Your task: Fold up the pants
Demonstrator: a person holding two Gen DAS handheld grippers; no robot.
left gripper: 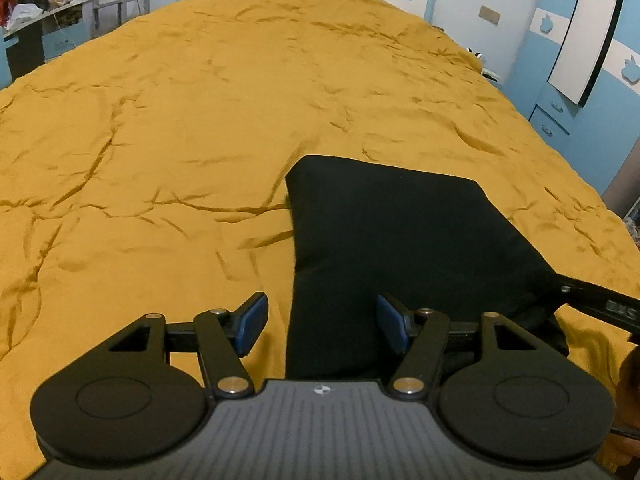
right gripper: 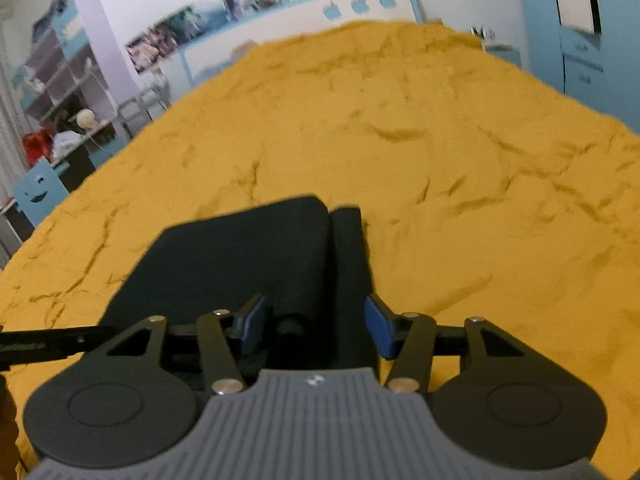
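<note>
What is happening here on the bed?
A person with a gripper in each hand is folding black pants on a yellow bedspread. The pants already lie folded into a compact rectangle. The left gripper hangs open over their left edge, and the right gripper over their right edge, neither pressing the cloth.

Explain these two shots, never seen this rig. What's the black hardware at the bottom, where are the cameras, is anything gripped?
No robot arm: a person carries a handheld two-finger claw in each hand, with a fisheye camera on each looking along the fingers. One picture shows the left claw, the other the right claw. Folded black pants lie on a bed with a mustard-yellow bedspread. In both views the blue pads stand apart, so nothing looks gripped. The right claw sits over the pants' edge, and that picture is motion-blurred.
</note>
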